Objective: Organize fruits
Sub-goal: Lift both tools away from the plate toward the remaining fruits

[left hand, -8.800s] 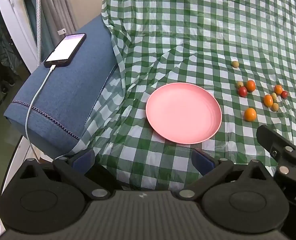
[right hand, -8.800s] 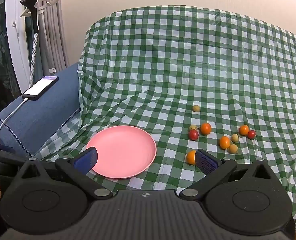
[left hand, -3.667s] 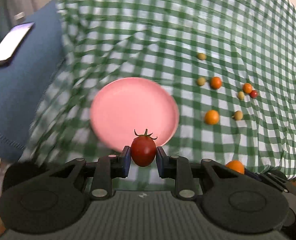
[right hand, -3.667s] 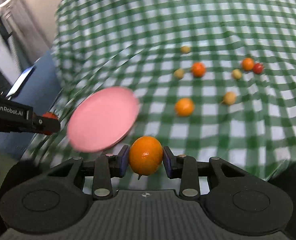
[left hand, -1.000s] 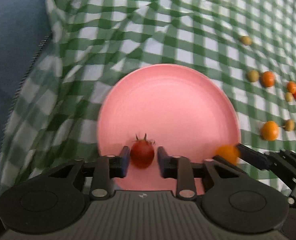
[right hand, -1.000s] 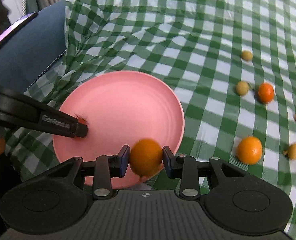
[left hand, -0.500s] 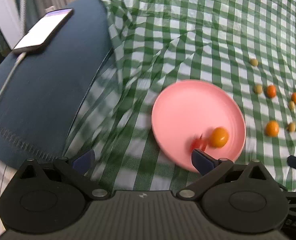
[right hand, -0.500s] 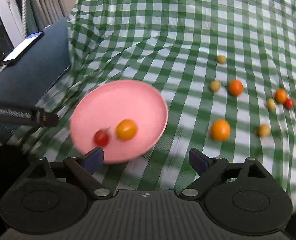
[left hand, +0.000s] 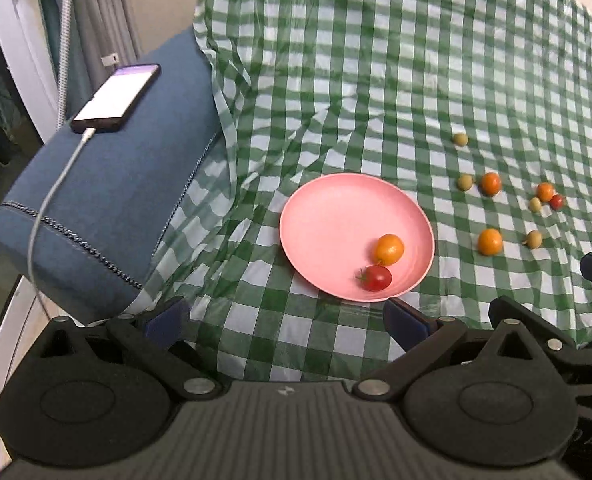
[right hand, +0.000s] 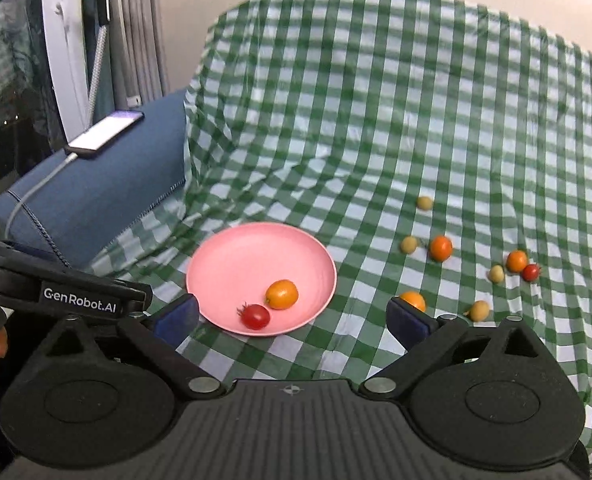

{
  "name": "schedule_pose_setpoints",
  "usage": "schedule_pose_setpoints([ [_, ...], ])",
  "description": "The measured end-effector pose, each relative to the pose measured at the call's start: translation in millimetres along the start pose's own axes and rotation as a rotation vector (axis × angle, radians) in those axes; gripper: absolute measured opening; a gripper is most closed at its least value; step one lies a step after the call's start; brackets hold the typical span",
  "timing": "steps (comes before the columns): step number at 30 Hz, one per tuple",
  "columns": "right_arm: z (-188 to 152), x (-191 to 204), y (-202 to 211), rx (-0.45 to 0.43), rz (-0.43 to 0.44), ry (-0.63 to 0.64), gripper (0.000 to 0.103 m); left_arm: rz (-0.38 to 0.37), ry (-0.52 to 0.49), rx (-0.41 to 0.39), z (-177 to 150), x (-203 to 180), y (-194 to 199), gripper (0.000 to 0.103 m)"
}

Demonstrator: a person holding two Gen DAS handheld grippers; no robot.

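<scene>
A red cherry tomato (left hand: 376,278) and an orange kumquat-like fruit (left hand: 389,249) lie touching each other on the near side of a pink plate (left hand: 328,216), which sits on a green-checked cloth (left hand: 376,60). Seven more small fruits (left hand: 490,241), orange, red and pale green-yellow, lie scattered on the cloth to the plate's right, well apart from it. All look glossy, round and light; they would likely roll at a nudge and bruise under a hard squeeze, so each is best pinched gently across its widest middle. The left claw (left hand: 284,320) stands wide and empty, its jaws having just been opening; the right claw (right hand: 292,316) likewise, nothing between its pads. A phone (left hand: 116,97) on its cable rests on a blue cushion (left hand: 108,208) at left.
</scene>
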State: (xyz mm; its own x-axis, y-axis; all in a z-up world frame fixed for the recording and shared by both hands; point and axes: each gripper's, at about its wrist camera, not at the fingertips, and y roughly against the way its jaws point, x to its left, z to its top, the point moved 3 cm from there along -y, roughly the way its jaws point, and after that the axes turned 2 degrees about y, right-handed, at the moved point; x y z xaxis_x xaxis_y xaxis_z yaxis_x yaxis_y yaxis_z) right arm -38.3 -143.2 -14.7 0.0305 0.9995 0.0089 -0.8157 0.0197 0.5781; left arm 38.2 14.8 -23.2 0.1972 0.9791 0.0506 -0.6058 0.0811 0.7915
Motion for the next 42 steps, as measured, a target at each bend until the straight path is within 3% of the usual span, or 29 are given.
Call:
schedule_pose_setpoints([
  [14, 2.2, 3.2, 59.9, -0.145, -0.071, 0.024, 0.102, -0.015, 0.028, -0.103, -4.2, 2.2, 52.9, 0.103],
  [17, -1.1, -1.0, 64.0, -0.143, -0.093, 0.006, 0.102, -0.019, 0.031, -0.133, -5.4, 2.4, 59.8, 0.103],
  [23, -3.6, -1.6, 72.2, -0.176, -0.082, -0.013, 0.102, -0.012, 0.025, -0.117, -10.5, 2.7, 61.0, 0.103],
  [35, -10.0, -5.1, 56.4, -0.143, -0.005, -0.055, 0.102, 0.033, 0.023, -0.074, -18.4, 8.1, 50.8, 0.103],
  [42, -10.4, -31.9, 52.1, -0.213, -0.063, -0.152, 0.102, 0.055, -0.004, -0.029, -12.9, -0.1, 35.0, 0.103],
])
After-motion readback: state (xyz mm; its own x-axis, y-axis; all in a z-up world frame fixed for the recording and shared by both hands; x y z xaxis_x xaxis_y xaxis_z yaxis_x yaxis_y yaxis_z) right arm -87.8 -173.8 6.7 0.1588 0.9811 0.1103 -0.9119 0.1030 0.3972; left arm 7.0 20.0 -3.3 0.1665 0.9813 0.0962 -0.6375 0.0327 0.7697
